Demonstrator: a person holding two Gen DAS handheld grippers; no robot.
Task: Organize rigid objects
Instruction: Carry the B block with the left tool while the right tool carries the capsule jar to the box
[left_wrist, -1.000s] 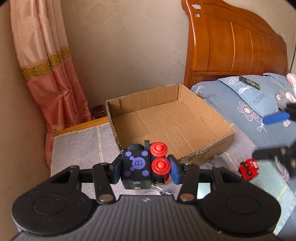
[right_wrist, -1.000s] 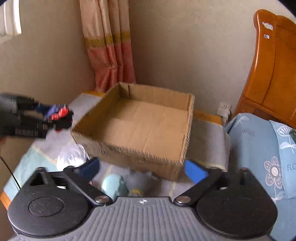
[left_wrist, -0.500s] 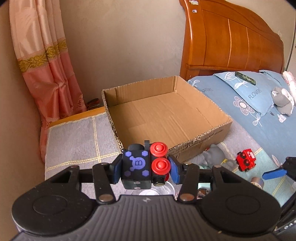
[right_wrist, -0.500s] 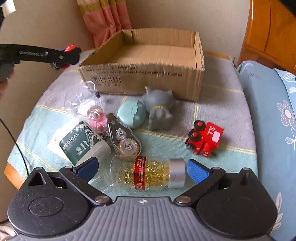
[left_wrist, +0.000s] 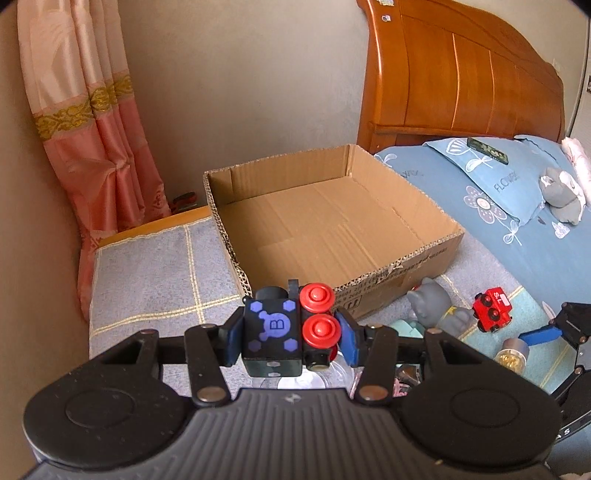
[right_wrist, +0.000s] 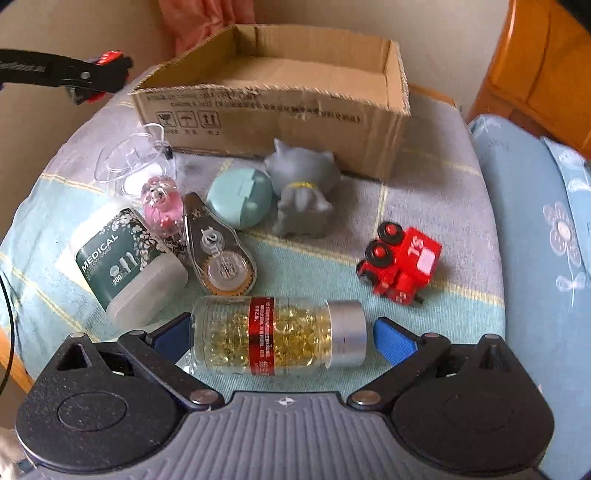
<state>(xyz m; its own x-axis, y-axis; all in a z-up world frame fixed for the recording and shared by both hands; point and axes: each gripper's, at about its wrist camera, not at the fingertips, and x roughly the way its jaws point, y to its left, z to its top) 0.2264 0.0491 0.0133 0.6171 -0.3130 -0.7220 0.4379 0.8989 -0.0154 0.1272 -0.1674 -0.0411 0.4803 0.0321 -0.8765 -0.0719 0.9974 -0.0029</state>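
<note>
My left gripper (left_wrist: 290, 338) is shut on a black toy block with purple marks and red wheels (left_wrist: 288, 328), held in the air just short of the near-left corner of an open cardboard box (left_wrist: 406, 236). My right gripper (right_wrist: 279, 338) is open, its blue pads on either side of a glass bottle of yellow capsules with a silver cap (right_wrist: 277, 338) that lies on its side. The left gripper shows at the upper left of the right wrist view (right_wrist: 99, 74). The box (right_wrist: 273, 110) holds nothing.
In front of the box lie a grey cat figure (right_wrist: 303, 188), a red toy train (right_wrist: 400, 266), a teal case (right_wrist: 240, 197), a correction tape (right_wrist: 219, 254), a medical swab jar (right_wrist: 125, 262), a pink bottle (right_wrist: 162, 210) and a clear plastic item (right_wrist: 133, 158). A bed (left_wrist: 517, 206) lies on the right.
My right gripper has dropped from facing the box down to the capsule bottle, which now sits between its open pads. My left gripper has kept the black block and shifted slightly.
</note>
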